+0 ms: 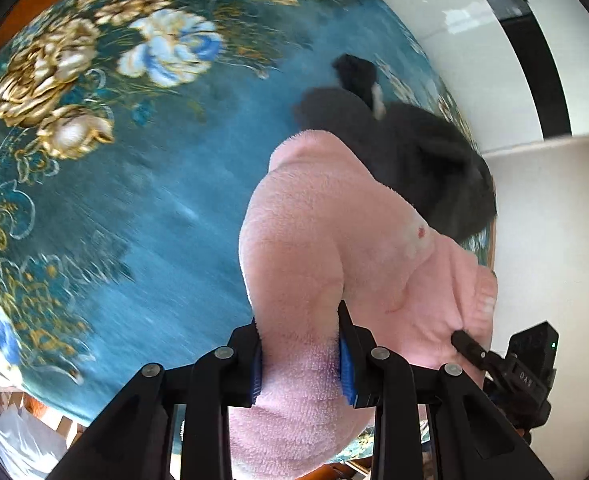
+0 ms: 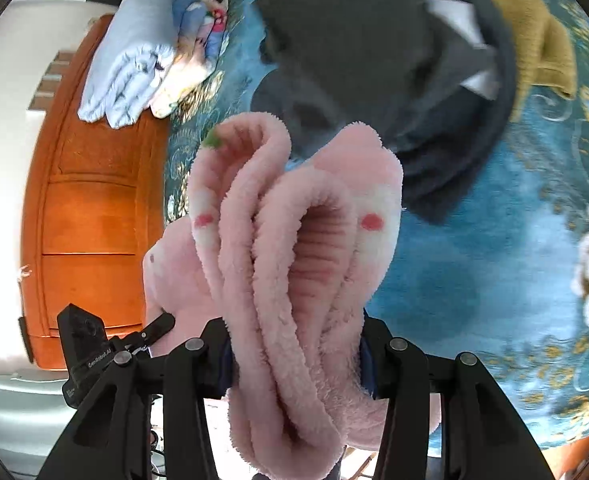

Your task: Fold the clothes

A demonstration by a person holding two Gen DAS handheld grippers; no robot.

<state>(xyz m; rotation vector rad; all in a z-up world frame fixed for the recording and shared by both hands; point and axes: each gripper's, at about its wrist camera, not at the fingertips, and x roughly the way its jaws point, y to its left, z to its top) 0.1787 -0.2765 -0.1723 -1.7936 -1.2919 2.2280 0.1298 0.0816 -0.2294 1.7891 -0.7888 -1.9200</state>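
A fluffy pink garment point(image 1: 334, 240) with small white and red flower marks is held in the air over the bed by both grippers. My left gripper point(image 1: 300, 360) is shut on a thick bunch of it. My right gripper point(image 2: 294, 360) is shut on several bunched layers of the same pink garment point(image 2: 294, 240). The right gripper's fingertip also shows in the left wrist view point(image 1: 468, 346), touching the fabric's right edge. The left gripper's fingertip shows in the right wrist view point(image 2: 160, 326) at the fabric's left side.
A teal floral bedspread point(image 1: 114, 200) covers the bed. A dark grey garment point(image 2: 374, 60) lies on it behind the pink one, with a mustard knit point(image 2: 534, 40) beyond. Folded light blue bedding point(image 2: 134, 60) sits by an orange wooden headboard point(image 2: 94, 220). White wall point(image 1: 554, 240) is on the right.
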